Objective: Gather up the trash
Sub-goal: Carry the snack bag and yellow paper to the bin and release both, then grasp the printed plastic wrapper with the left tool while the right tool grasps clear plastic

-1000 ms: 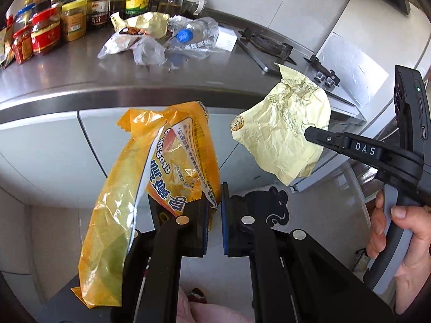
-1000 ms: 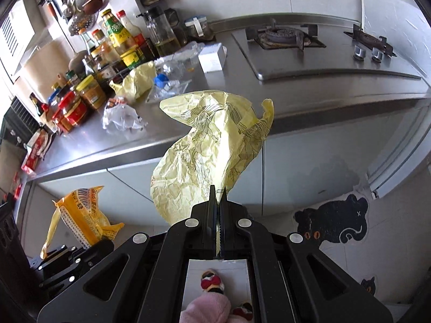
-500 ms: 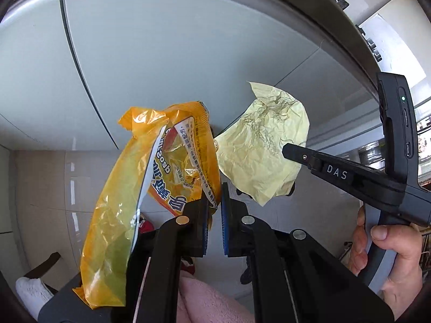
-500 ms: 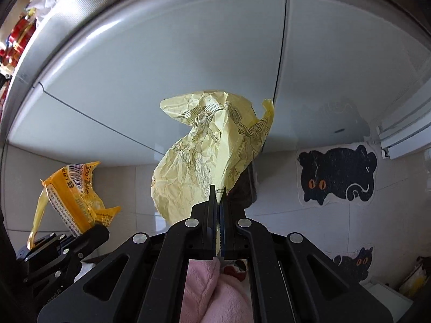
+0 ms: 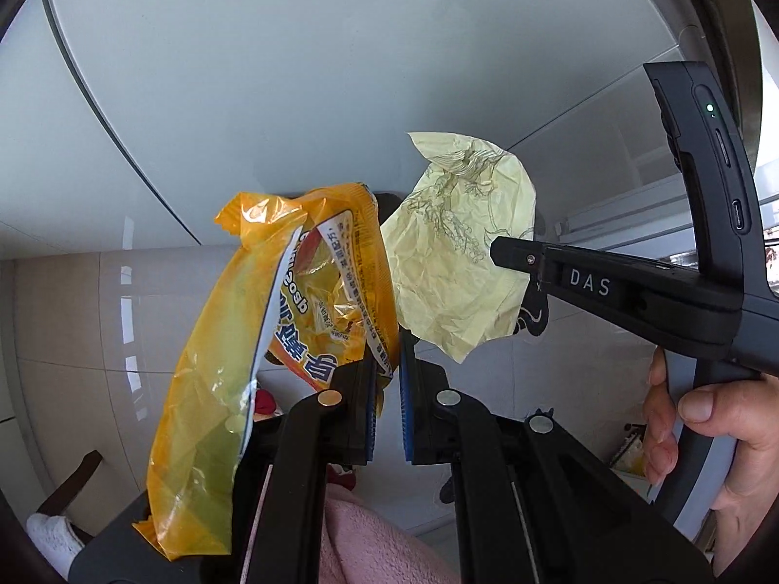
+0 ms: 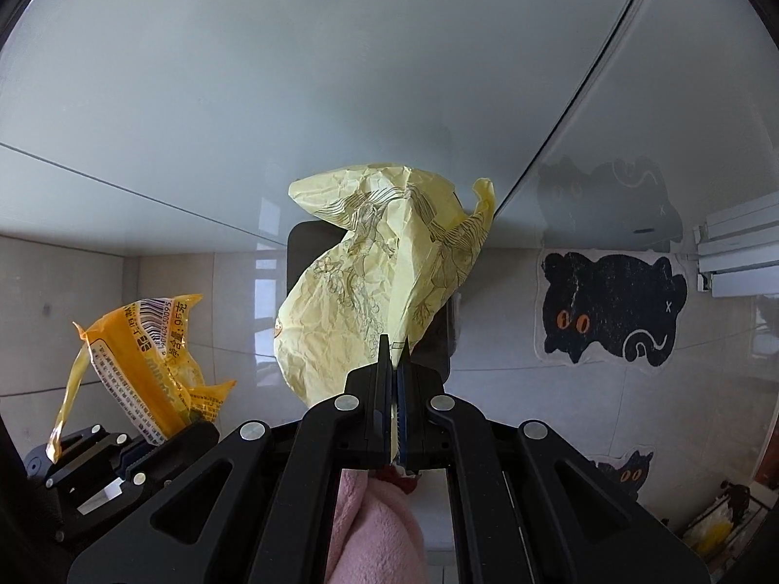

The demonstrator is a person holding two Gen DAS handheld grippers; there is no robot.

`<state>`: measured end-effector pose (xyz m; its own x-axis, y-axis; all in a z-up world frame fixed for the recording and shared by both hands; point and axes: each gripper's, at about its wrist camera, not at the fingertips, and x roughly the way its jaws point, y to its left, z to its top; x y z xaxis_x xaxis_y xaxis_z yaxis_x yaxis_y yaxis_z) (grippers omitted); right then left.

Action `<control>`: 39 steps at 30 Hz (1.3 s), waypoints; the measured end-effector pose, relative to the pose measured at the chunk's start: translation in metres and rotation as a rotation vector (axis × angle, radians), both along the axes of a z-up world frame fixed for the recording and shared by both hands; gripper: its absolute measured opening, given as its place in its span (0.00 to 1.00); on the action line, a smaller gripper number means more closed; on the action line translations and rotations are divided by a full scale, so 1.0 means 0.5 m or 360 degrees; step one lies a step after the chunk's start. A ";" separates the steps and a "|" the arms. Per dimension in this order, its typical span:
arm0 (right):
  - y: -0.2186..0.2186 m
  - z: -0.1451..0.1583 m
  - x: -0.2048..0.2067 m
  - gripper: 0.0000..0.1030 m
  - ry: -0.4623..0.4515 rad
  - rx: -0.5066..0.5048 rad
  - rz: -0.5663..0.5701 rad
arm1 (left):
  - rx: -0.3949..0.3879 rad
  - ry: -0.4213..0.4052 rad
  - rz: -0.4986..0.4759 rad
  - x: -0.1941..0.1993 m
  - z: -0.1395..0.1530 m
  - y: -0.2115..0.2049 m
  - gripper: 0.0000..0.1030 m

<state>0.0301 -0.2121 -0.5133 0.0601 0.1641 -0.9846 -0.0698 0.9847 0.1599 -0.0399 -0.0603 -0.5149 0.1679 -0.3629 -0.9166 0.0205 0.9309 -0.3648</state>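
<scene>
Left gripper (image 5: 387, 379) jaws clamped on orange snack wrapper (image 5: 272, 340), barcode and "95克" legible, right gripper (image 6: 395, 374), marked "DAS", jaws clenched on crumpled pale-yellow printed paper (image 6: 360, 292), both above tiled floor (image 6: 487, 340).

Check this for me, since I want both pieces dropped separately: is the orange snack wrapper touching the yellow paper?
Cannot tell. In the left wrist view the orange snack wrapper overlaps the yellow paper edge; the right wrist view shows them apart, but the paper hides part of the gap.
</scene>
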 end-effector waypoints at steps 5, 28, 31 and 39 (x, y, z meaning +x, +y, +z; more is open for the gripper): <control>-0.008 -0.013 0.017 0.07 0.0007 0.0061 -0.0065 | 0.0019 0.0015 -0.0011 0.023 -0.010 -0.005 0.07; -0.070 0.064 0.015 0.94 -0.0043 0.0131 -0.0240 | 0.0112 -0.0134 0.0069 0.013 0.109 0.002 0.92; -0.089 0.118 -0.001 0.97 -0.0093 0.0173 -0.0257 | 0.0138 -0.0175 0.0075 0.009 0.156 0.020 0.92; -0.105 0.300 -0.043 0.97 -0.0256 0.0257 -0.0273 | 0.0206 -0.0335 0.0076 0.010 0.292 0.055 0.92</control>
<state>0.0085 -0.2648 -0.3634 0.2542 0.2918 -0.9221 0.0587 0.9470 0.3159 -0.0350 -0.0329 -0.3690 0.3740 -0.2317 -0.8980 0.0381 0.9713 -0.2348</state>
